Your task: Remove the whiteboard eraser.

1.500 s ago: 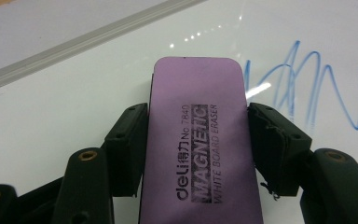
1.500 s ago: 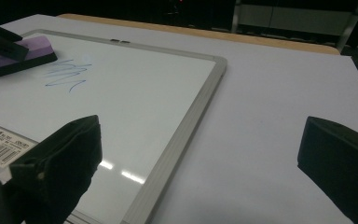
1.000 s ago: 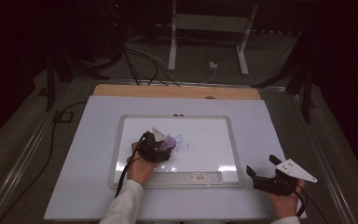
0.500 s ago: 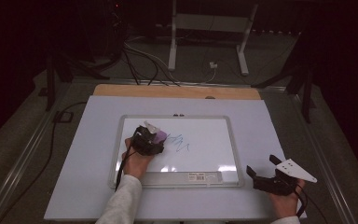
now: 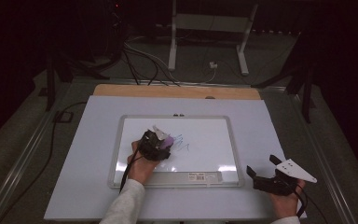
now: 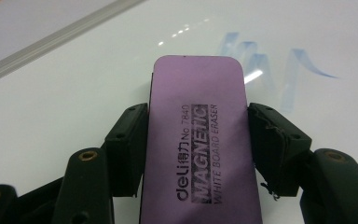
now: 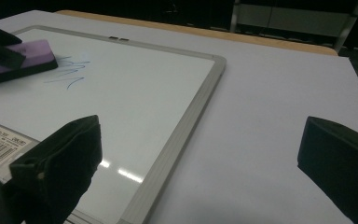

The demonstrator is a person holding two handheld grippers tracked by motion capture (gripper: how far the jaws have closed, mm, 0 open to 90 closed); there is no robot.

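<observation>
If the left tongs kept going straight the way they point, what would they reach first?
Probably the blue marker scribble on the whiteboard, just ahead of the purple eraser that the left tongs clamp; depth is uncertain.

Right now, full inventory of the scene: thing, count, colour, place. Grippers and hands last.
whiteboard: 1, white with grey frame, flat at the middle of the table
eraser: 1, purple, flat on the whiteboard, clamped between the left gripper's jaws
marker scribble: 1 patch, blue, on the whiteboard just beside the eraser
barcode label: 1, white, on the whiteboard's near frame
table: 1, white top with a wooden far edge
stand: 1, grey metal, on the floor beyond the table
cables: several, dark and white, on the floor beyond the table
left gripper: 1, black, over the whiteboard
right gripper: 1, black with grey plate, jaws wide open, on the table right of the whiteboard
</observation>
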